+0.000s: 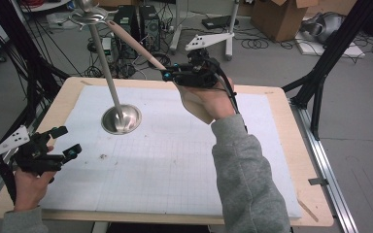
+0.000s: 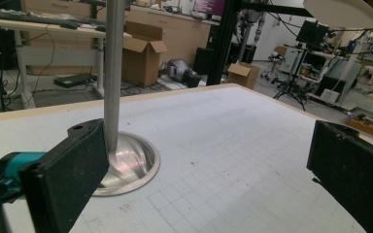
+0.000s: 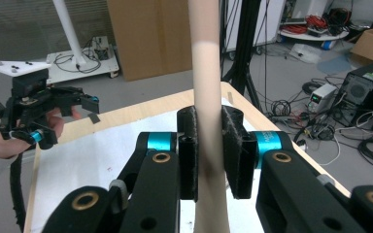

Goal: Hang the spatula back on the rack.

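Here the beige spatula (image 1: pixel 136 46) hangs in the air over the far side of the desk (image 1: pixel 281 160), its handle clamped between the pads of the right hand-held gripper (image 1: pixel 167 74) and its far end up beside the hooks of the metal utensil stand (image 1: pixel 108 73). The grip sits low on a long handle, so the tip may swing wide, miss a hook or knock the pole; the stand's round base (image 1: pixel 121 119) is unheld and could tip. The left hand-held gripper (image 1: pixel 64 141), jaws apart and empty, waits near the left edge, too far to steady anything.
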`<state>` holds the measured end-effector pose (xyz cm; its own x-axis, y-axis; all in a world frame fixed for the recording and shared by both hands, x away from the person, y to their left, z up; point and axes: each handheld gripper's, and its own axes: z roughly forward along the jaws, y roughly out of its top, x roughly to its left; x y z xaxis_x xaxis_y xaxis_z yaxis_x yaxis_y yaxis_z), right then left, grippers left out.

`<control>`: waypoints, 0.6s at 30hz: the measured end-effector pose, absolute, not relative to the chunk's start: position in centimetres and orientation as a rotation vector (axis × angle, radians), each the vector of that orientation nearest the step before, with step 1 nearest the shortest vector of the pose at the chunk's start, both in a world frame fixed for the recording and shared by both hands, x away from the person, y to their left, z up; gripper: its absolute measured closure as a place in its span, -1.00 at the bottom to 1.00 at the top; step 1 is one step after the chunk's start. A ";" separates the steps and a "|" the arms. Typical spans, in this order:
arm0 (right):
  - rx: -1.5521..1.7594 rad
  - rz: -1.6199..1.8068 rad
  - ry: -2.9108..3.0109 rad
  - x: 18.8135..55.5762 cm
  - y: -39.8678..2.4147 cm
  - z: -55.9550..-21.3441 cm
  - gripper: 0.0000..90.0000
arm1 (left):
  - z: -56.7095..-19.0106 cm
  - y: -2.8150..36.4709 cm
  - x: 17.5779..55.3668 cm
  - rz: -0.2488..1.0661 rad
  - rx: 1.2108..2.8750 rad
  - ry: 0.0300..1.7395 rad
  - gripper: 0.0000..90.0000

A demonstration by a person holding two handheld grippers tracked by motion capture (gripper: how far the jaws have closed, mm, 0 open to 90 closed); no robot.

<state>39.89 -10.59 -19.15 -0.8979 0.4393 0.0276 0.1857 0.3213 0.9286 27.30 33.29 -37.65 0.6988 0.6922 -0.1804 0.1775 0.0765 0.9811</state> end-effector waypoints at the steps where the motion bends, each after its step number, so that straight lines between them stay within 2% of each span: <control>1: 0.564 1.614 2.359 40.0 -10.5 -19.2 0.75 | -37.7 33.3 27.3 0.447 1.475 0.761 -0.96; 18: 0.564 1.579 2.380 40.8 -8.7 -20.4 0.75 | -37.8 33.9 27.0 0.449 1.468 0.773 -0.96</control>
<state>40.81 -8.71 -20.41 -0.8995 0.4363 0.0209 0.1890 0.3454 0.9192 27.04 33.93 -37.77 0.6896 0.6993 -0.1885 0.1824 0.0842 0.9796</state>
